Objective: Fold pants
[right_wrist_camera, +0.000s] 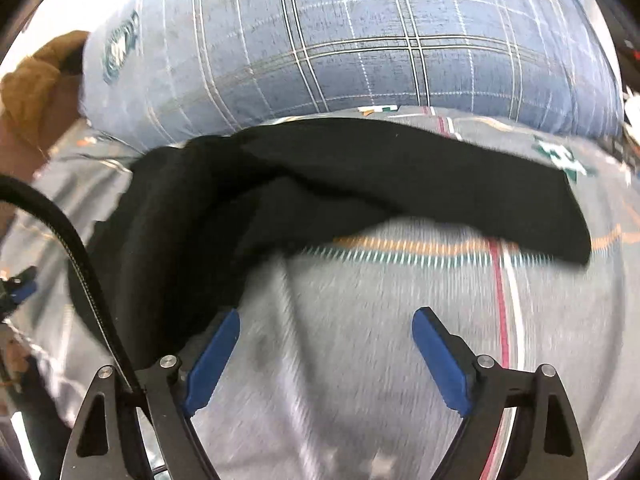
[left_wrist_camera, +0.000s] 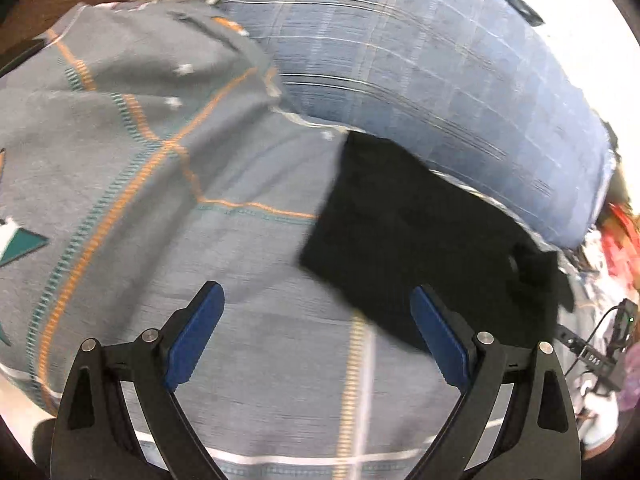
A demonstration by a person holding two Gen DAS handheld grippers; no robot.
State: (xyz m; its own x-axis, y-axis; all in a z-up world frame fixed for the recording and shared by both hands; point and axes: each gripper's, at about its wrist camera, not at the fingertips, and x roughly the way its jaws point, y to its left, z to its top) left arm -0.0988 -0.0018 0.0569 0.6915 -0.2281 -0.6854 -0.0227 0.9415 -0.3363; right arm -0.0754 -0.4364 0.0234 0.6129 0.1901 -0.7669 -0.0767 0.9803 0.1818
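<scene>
One pair of black pants (right_wrist_camera: 360, 184) lying on grey patterned bedspread (right_wrist_camera: 380, 340) just before one blue plaid pillow (right_wrist_camera: 360, 40), left tongs (left_wrist_camera: 317, 300) spread wide and empty, right tongs (right_wrist_camera: 326, 322) likewise, one black cable (right_wrist_camera: 80, 256) beside pants.

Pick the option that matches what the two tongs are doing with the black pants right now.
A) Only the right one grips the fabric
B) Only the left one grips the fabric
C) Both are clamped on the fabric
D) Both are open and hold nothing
D: the left tongs and right tongs both stand spread over the grey bedspread, with the black pants lying loose ahead.
</scene>
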